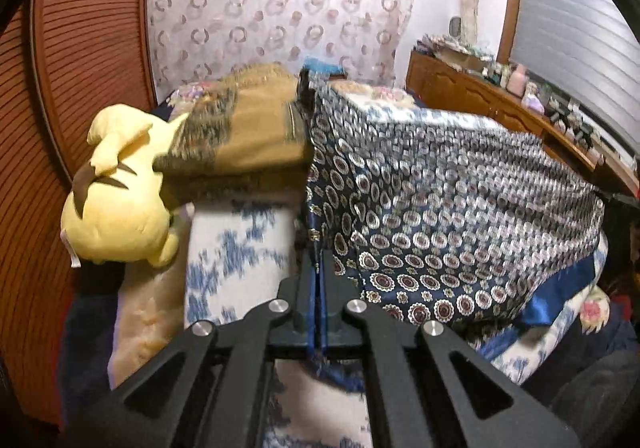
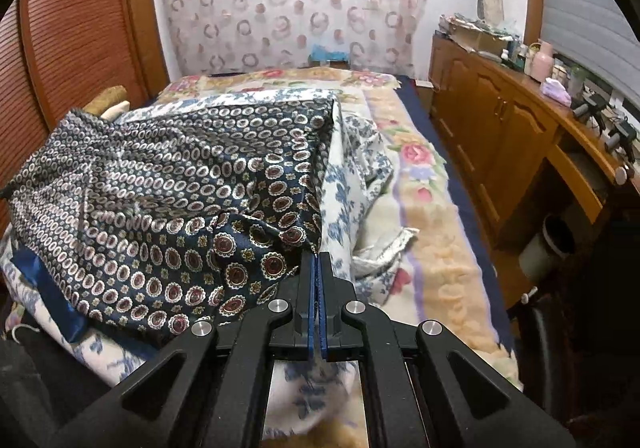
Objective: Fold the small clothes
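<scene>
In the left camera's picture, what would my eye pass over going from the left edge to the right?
Slatted wooden door → yellow plush toy → folded tan blanket → patterned navy cloth, held up by the left tongs → wooden sideboard → window shutter.

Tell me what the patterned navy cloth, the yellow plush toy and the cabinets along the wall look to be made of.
Patterned navy cloth: thin woven fabric, probably silk or satin-like synthetic; it shines and drapes in soft folds where the left gripper and right gripper pinch it.
Yellow plush toy: soft matte fleece, stuffed, with rounded bulges.
Cabinets: wood or wood veneer with a glossy varnish; the panels carry highlights.
</scene>
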Action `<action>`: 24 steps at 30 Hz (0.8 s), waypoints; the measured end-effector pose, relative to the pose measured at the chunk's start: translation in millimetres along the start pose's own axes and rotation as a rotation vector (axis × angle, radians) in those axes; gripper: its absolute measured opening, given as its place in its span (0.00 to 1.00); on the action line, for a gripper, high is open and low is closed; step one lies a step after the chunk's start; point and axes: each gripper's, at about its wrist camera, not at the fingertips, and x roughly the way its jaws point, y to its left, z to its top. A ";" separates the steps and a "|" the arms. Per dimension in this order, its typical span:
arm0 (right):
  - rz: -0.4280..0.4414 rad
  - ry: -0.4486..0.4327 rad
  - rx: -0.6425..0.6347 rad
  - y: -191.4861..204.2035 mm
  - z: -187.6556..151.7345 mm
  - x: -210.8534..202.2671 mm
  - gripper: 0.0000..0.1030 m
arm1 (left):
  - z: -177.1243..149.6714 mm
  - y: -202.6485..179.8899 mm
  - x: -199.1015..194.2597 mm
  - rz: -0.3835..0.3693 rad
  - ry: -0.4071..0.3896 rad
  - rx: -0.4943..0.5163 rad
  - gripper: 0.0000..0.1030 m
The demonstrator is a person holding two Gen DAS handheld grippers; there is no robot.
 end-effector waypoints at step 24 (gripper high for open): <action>0.136 -0.030 -0.143 123.3 12.0 50.0 0.66 | -16.7 -5.1 24.8 0.046 0.069 -0.023 0.37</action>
